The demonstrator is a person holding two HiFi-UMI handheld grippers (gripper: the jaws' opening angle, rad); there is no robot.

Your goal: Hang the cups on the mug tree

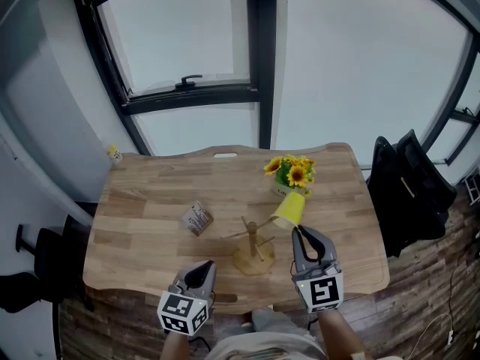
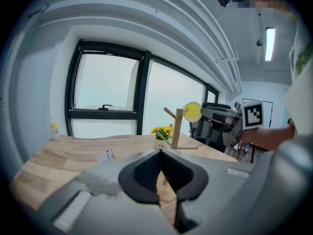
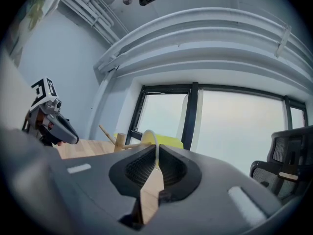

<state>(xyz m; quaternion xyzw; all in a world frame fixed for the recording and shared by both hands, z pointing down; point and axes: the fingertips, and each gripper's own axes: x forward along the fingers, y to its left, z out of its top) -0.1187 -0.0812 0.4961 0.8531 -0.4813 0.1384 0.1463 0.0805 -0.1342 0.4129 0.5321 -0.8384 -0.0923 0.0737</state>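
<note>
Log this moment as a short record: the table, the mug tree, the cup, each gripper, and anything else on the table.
surface: wooden table
mug tree: upright, near the table's front edge
yellow cup: tilted, in the air beside the tree's top
right gripper: shut on the cup's handle
left gripper: shut, nothing between its jaws, front left of the tree
other items: potted sunflowers behind the tree; small packet to its left

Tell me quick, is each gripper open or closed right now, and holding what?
Left gripper: jaws closed, nothing between them.
Right gripper: jaws closed on the handle of the yellow cup.
</note>
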